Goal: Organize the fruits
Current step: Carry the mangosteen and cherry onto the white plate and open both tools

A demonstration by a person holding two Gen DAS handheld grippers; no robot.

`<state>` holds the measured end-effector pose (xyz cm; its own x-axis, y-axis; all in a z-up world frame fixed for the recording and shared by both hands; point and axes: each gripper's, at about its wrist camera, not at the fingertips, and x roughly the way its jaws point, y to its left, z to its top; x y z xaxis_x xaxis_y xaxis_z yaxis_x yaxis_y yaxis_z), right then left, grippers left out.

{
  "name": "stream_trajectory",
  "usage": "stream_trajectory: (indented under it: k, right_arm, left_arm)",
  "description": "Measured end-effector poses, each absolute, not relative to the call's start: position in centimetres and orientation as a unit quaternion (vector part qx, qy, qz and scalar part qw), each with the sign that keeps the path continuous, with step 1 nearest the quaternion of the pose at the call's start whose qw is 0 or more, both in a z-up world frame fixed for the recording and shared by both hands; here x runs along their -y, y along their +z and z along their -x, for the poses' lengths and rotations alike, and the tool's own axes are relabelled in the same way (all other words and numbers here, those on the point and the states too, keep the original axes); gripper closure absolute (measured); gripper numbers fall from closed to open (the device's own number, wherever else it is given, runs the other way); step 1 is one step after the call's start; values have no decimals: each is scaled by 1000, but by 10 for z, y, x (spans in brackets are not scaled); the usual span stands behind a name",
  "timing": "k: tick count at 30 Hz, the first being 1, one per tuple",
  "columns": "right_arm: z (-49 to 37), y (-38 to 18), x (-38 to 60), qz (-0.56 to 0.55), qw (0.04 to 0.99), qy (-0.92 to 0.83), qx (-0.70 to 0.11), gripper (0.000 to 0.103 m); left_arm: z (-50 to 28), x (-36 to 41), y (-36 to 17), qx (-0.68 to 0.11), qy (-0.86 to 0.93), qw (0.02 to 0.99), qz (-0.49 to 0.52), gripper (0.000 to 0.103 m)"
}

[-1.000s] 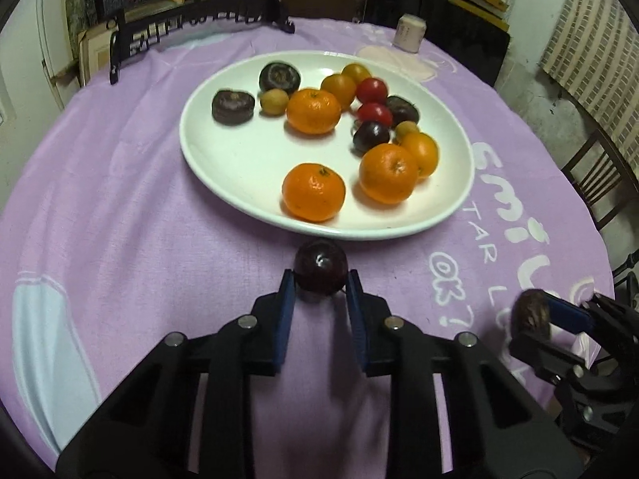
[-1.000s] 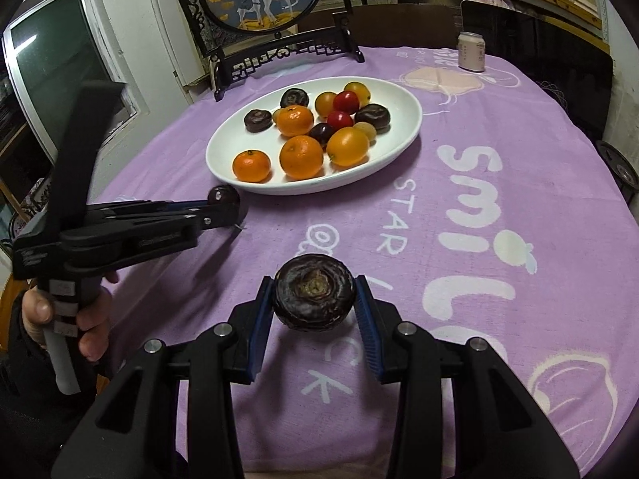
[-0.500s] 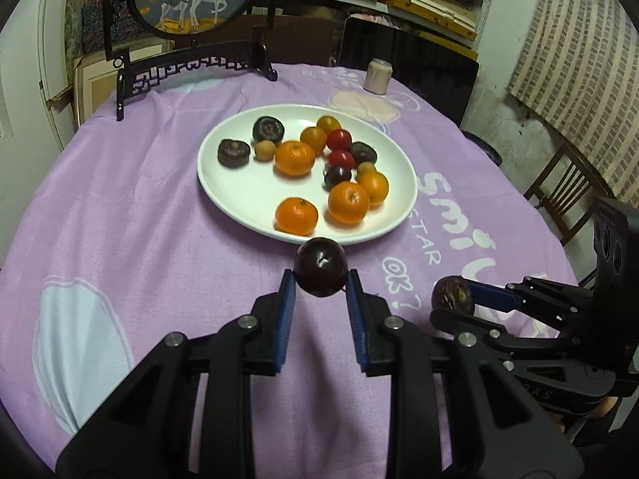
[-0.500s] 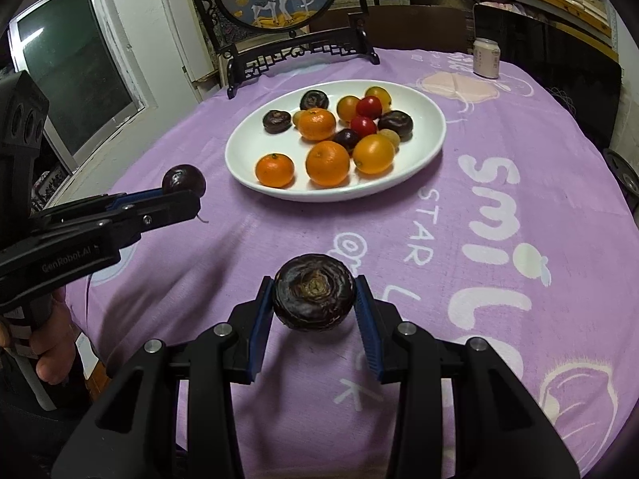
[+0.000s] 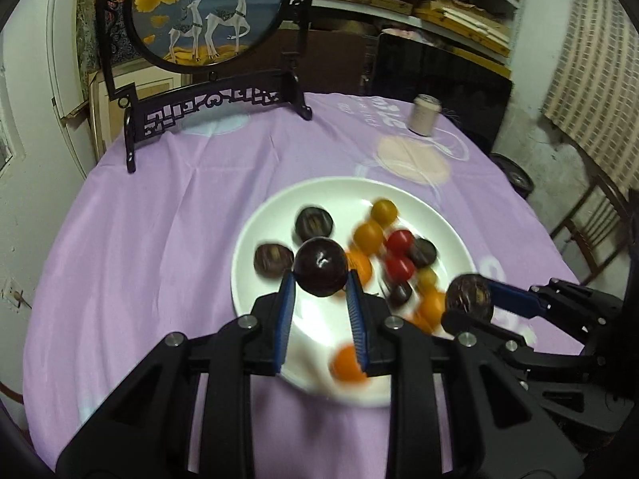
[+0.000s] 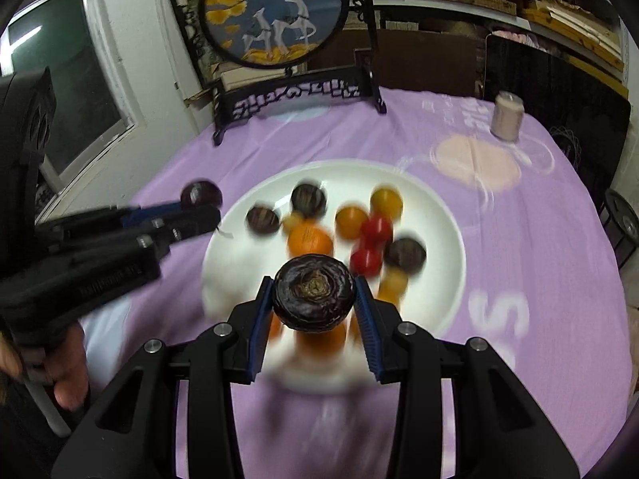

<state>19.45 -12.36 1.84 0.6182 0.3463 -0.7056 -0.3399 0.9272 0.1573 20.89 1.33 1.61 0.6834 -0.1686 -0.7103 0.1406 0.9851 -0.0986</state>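
My left gripper [image 5: 319,279] is shut on a smooth dark plum [image 5: 320,266] and hangs above the near left part of the white plate [image 5: 263,223]. My right gripper [image 6: 314,299] is shut on a ridged dark brown water chestnut [image 6: 314,297], held above the plate's [image 6: 439,215] near side. On the plate lie several oranges, red and yellow tomatoes and dark fruits, blurred by motion. In the left wrist view the right gripper [image 5: 469,299] shows at the right with its chestnut [image 5: 468,297]. In the right wrist view the left gripper [image 6: 201,199] shows at the left with its plum [image 6: 201,195].
A round purple tablecloth [image 5: 159,239] covers the table. A black carved stand with a round deer picture [image 5: 207,12] stands at the far edge. A small beige can [image 5: 424,119] sits at the far right. A wooden chair [image 5: 591,231] stands beside the table. A hand [image 6: 68,375] grips the left tool.
Both grippers have lifted and moved forward, from over the bare cloth in front of the plate to above the plate, each still holding its fruit.
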Motion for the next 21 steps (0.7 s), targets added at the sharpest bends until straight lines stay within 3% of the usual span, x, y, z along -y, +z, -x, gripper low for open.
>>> stream_trajectory:
  k: [7,16,17,18,19,20,21]
  right_arm:
    - [-223,-14,127,-10,897,180,-404,63]
    - [-235,-21,122,1,895,171,-412,61]
    - [-236,-22,122,4,897,164,-411,56]
    - [-235,-22,122,9,902,154,-404,45]
    - [-233,-20,124,11,907,145,-395,45]
    - [-230,-15,126,14,915,137,-379,44]
    - [-228,-12,129,12,918,137,-372,44]
  left_arm:
    - [-237,-25,-20,-417,-86,904,43,77]
    - [-234,-22,-21,-415,-101,903,40,76]
    - [-233,-22,-21,-414,-100,904,40,70]
    - [-232,-23,-19,-411,-98,905,43,58]
    - [-230,-24,-18,-405,-93,908,46,25]
    - [-227,-26,-14,-390,-85,916,47,16]
    - [-224,-27,-11,-379,-79,921,44,16]
